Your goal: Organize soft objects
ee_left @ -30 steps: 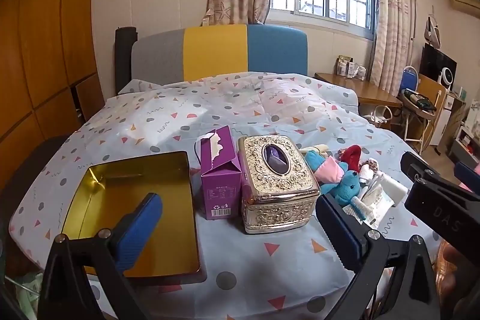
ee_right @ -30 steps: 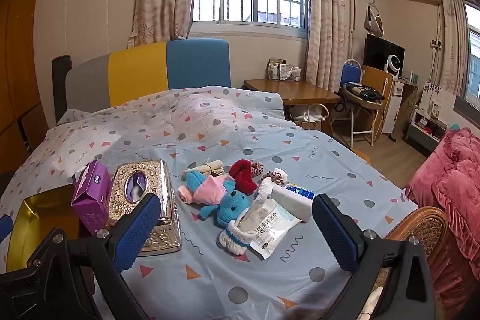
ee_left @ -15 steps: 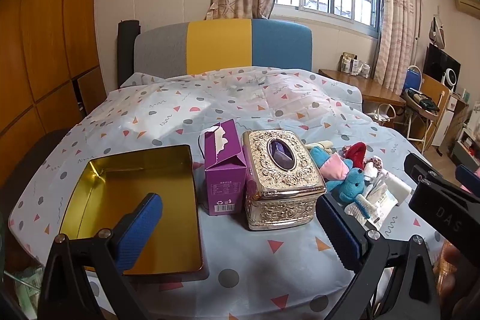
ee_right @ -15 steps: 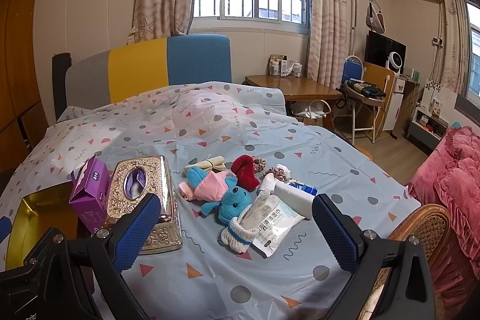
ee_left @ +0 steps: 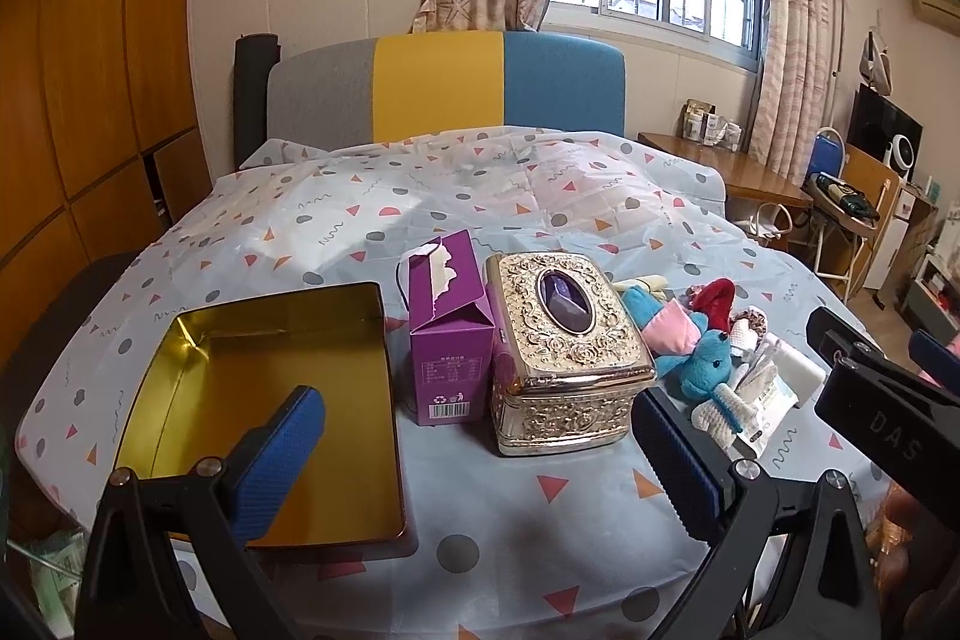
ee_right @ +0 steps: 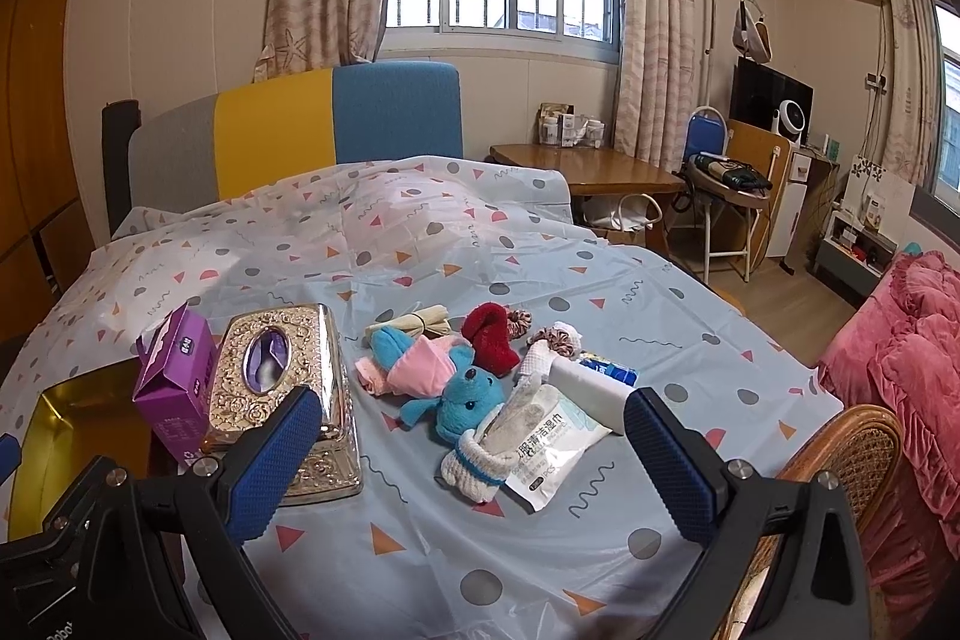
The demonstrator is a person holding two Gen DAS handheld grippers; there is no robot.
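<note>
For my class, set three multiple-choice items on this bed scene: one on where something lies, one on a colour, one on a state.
1. What stands directly between the gold tin and the ornate box?
A. the blue plush
B. the purple carton
C. the wet-wipe pack

2. What colour is the sock lying behind the blue plush?
A. red
B. green
C. black

3. How is the gold tin?
A. shut with a lid
B. open with toys inside
C. open with nothing inside

Key: 1 B, the purple carton stands with the tin on one side and the box on the other. 2 A, the sock is plainly red. 3 C, the left wrist view shows only bare gold floor and walls.
</note>
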